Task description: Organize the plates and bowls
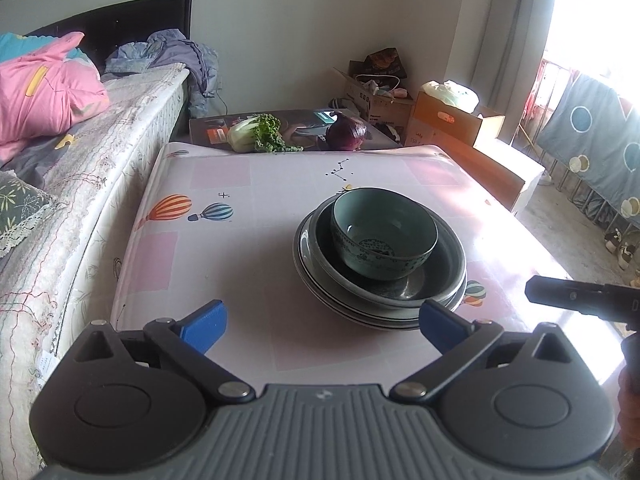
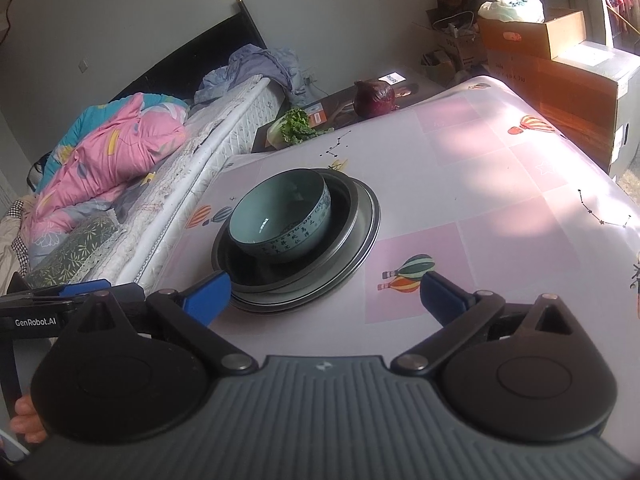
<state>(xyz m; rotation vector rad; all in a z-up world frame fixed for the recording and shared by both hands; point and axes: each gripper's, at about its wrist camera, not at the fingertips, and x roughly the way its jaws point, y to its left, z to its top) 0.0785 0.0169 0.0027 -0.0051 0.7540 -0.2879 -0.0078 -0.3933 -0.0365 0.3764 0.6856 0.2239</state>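
Observation:
A teal bowl [image 1: 383, 232] [image 2: 282, 218] sits inside a dark deep plate [image 1: 440, 276] [image 2: 344, 236], which rests on a stack of flatter grey plates [image 1: 360, 312] [image 2: 280, 304] on the table. My left gripper [image 1: 323, 326] stands open just short of the stack's near edge, nothing between its blue pads. My right gripper [image 2: 326, 294] is open too, its left pad close by the stack's rim, nothing held. The right gripper's black body [image 1: 580, 296] shows at the right of the left wrist view, and the left gripper's body [image 2: 60, 300] shows at the left of the right wrist view.
The table carries a pink cloth [image 1: 224, 248] [image 2: 500, 184] printed with balloons. A bed [image 1: 80, 168] [image 2: 168, 168] runs along its left side. A leafy green [image 1: 256, 133] [image 2: 294, 125] and a purple cabbage [image 1: 347, 133] [image 2: 375, 98] lie beyond the far edge. Cardboard boxes [image 1: 452, 118] [image 2: 576, 80] stand far right.

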